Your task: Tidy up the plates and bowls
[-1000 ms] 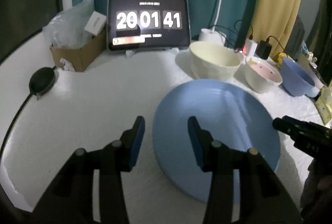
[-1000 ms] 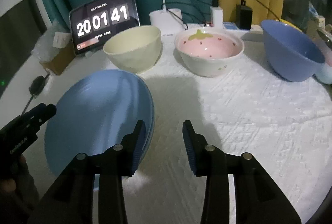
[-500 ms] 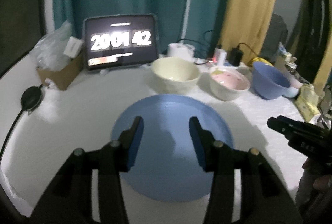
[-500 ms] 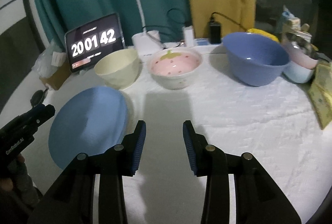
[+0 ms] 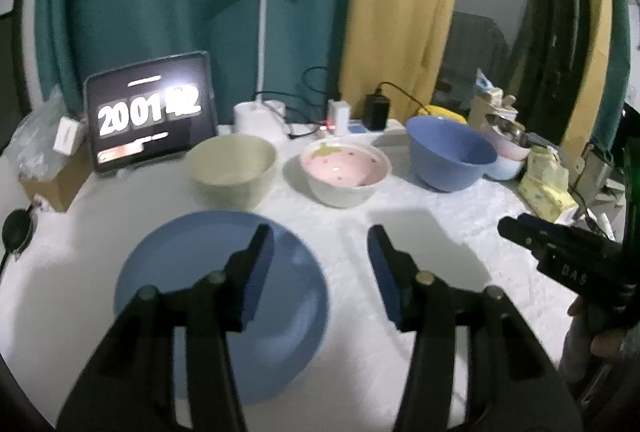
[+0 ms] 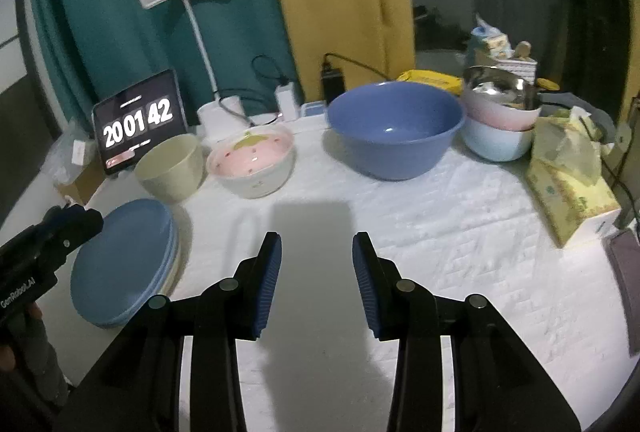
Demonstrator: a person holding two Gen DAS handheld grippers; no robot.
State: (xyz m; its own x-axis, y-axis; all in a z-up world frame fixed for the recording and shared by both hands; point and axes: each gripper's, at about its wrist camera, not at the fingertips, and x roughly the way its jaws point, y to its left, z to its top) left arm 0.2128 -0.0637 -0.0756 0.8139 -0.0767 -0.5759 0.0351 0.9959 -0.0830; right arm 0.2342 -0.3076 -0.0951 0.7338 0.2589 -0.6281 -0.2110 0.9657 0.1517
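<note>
**Both hand-held grippers empty above the tabletop**

Left wrist view: the left hand-held gripper point(image 5: 320, 252) hangs over the white tabletop point(image 5: 400, 352) with its jaws opening and nothing between them. Its left finger point(image 5: 256, 272) overlaps the blue plate point(image 5: 280, 332), which lies flat at the near left. Behind it stand a cream bowl point(image 5: 232, 172), a pink bowl point(image 5: 344, 172) and a blue bowl point(image 5: 452, 158) in a row. A tablet point(image 5: 150, 112) showing a clock and a lamp point(image 5: 266, 32) stand at the back. The right hand-held gripper point(image 5: 560, 252) juts in at the right edge.

Right wrist view: the right hand-held gripper point(image 6: 316, 264) is partly open, holding nothing, over bare cloth. The blue plate point(image 6: 124, 260) tops a small stack at the left, just in front of the cream bowl point(image 6: 170, 168). The pink bowl point(image 6: 252, 168) and blue bowl point(image 6: 396, 132) follow to the right, then stacked bowls point(image 6: 500, 124) and a tissue pack point(image 6: 568, 176).
</note>
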